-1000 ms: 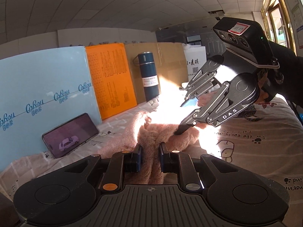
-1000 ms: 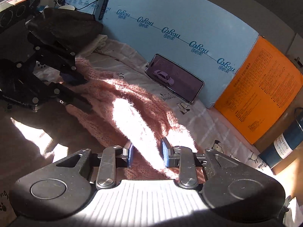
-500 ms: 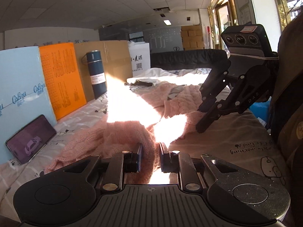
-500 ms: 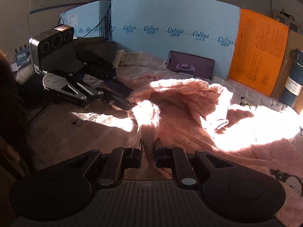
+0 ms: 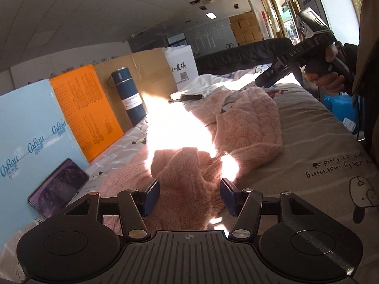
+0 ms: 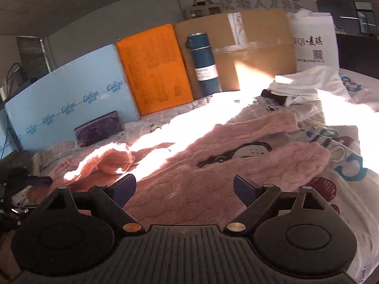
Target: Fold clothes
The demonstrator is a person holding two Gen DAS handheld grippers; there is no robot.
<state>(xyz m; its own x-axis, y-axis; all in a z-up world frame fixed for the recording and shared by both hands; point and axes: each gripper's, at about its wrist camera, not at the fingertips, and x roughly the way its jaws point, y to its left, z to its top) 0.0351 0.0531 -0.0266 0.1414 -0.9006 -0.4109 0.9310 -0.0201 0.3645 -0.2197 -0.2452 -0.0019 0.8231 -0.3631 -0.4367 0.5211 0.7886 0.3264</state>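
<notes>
A fluffy pink knitted sweater (image 5: 248,123) lies crumpled on the bed, partly in hard sunlight. In the right wrist view the sweater (image 6: 213,165) shows a cartoon print (image 6: 236,151) on its front. My left gripper (image 5: 189,196) sits low over a bunched fold of it. Its jaws are opening, and the fold lies loose between the pads. My right gripper (image 6: 184,189) hovers over the sweater's body with its jaws opening wide and nothing gripped. From the left wrist view the right gripper (image 5: 279,71) hangs at the upper right in a person's hand (image 5: 327,80).
Along the far side stand a light blue board (image 5: 28,127), an orange board (image 5: 87,108), cardboard (image 5: 151,71), a dark blue flask (image 5: 129,97) and a white bag (image 5: 182,68). A phone (image 5: 59,187) leans on the blue board. A white garment (image 6: 305,85) lies beyond the sweater on the printed sheet (image 5: 331,161).
Both grippers went from shut to open, and the left one let go of the pink fold. The right gripper swung away to the right of the sweater and rolled level.
</notes>
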